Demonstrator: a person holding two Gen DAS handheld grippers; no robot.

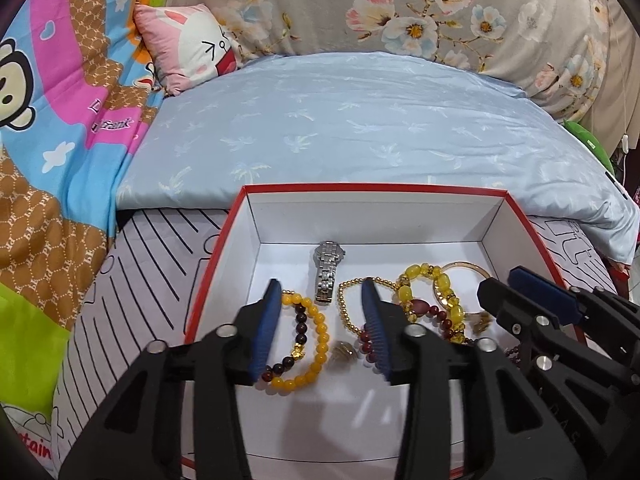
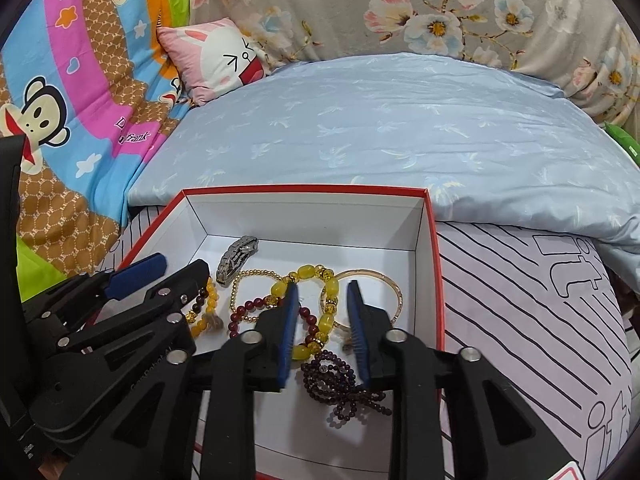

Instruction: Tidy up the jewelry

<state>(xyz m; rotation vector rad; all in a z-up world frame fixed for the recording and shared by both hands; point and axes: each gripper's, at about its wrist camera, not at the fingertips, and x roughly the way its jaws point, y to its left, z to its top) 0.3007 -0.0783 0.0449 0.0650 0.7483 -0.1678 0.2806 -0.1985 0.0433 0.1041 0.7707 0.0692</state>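
- Box (image 1: 516, 216), red outside and white inside, open-topped, sits on a striped white bedsheet (image 1: 132, 280); a light blue quilt (image 1: 340, 120) lies just past the box's far edge.
- Jewelry is all inside the box, spread across the floor from middle to right wall.
- Silver watch (image 1: 328, 270) lies near the far wall, left of middle, strap running toward the near edge.
- Yellow and dark-red bead bracelet (image 1: 310, 344) lies flat on the box floor just near of the watch.
- Left gripper (image 1: 320, 328) hangs over that bracelet, released: both blue pads stand apart, the left pad overlaps the bracelet's left side, the right pad is clear of it. Nothing is pinched.
- Thin gold bead chain (image 1: 345, 304) lies beside the watch strap, partly hidden by the left gripper's right finger.
- Small amber ring (image 1: 345, 349) rests between the yellow bracelet and the gold chain.
- Chunky yellow stone bracelet (image 2: 320, 308) lies mid-box, tangled with a dark red bead strand (image 2: 250, 308).
- Gold bangle (image 2: 394, 294) lies near the right wall, touching the yellow stones.
- Purple bead bracelet (image 2: 340, 384), looped in a heap, lies toward the near edge.
- Right gripper (image 2: 323, 332) is released, jaws apart over the yellow stones and purple heap; whether the pads touch them, cannot tell.
- Pink bunny pillow (image 1: 188, 46) and floral cover (image 1: 400, 4) at the bed's far side.
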